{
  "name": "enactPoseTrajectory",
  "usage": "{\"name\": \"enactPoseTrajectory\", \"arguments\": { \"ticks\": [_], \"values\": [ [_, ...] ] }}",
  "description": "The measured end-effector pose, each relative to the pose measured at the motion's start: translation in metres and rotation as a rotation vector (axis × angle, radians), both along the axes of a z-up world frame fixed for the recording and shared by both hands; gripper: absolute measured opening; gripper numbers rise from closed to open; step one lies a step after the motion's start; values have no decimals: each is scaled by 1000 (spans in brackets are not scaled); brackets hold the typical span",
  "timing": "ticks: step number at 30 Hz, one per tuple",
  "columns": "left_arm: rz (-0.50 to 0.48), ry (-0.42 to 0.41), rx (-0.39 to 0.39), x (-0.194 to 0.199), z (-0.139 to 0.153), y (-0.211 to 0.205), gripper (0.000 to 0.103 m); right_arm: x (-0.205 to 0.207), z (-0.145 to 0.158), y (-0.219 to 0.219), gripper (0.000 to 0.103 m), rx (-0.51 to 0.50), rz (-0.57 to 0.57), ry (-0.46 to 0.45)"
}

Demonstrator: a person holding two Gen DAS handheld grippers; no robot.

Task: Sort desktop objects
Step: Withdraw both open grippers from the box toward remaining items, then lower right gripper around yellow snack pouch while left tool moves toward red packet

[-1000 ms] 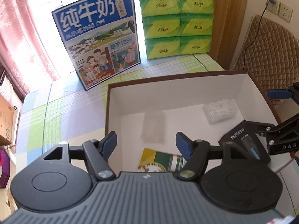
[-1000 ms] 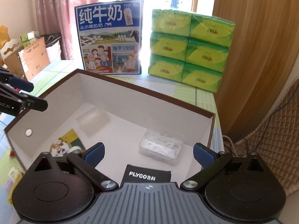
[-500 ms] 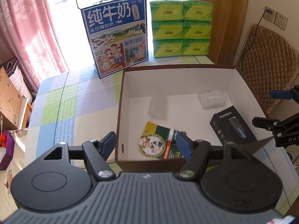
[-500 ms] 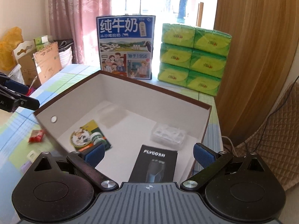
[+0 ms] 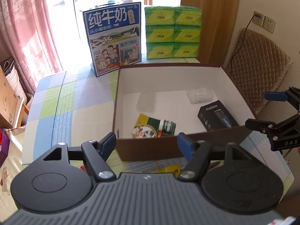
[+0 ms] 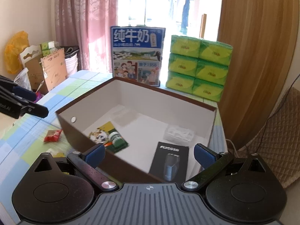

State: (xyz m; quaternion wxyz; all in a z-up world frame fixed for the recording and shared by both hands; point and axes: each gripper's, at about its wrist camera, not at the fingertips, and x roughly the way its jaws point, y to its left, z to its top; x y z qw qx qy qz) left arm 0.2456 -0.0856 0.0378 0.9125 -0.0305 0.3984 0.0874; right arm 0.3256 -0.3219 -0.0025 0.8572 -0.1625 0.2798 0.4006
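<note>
1. Four things already lie inside the brown box [image 6: 213, 110]: a black shaver box [image 6: 169, 164] near the front right, a clear plastic case [image 6: 179, 134] behind it, a green-and-yellow packet [image 6: 107, 137] at the front left, and a second clear case [image 5: 146, 102] toward the back wall.

2. Some things are left out on the counter [image 5: 56, 101]: a red snack packet [image 6: 53, 135] lies just beside the box's left wall, and something yellow [image 5: 169, 168] shows in front of the near wall. By my judgement the sorting is well along but not finished.

3. The left gripper [image 5: 147, 142] has its jaws apart and holds nothing; it hovers in front of the box's near wall. The right gripper [image 6: 149, 154] is also spread wide and empty, above the box's front right corner.

4. The yellow thing is mostly covered by the left gripper's body, so I cannot say what it is. A pale scrap near the right gripper's left finger is cut off too. The print on the green-and-yellow packet is too blurred to read.

5. A milk carton [image 6: 137, 56] and a stack of green tissue packs [image 6: 199, 66] stand behind the box, apart from it.
</note>
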Motion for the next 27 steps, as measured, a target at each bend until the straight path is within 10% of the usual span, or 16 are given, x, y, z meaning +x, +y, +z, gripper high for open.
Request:
{"name": "enactPoseTrajectory", "arguments": {
  "ticks": [10, 27],
  "values": [
    [107, 94, -32, -46, -34, 53, 69, -56, -44, 38, 98, -100, 139, -14],
    [226, 162, -63, -88, -56, 124, 69, -41, -116, 107, 98, 37, -96, 623]
  ]
}}
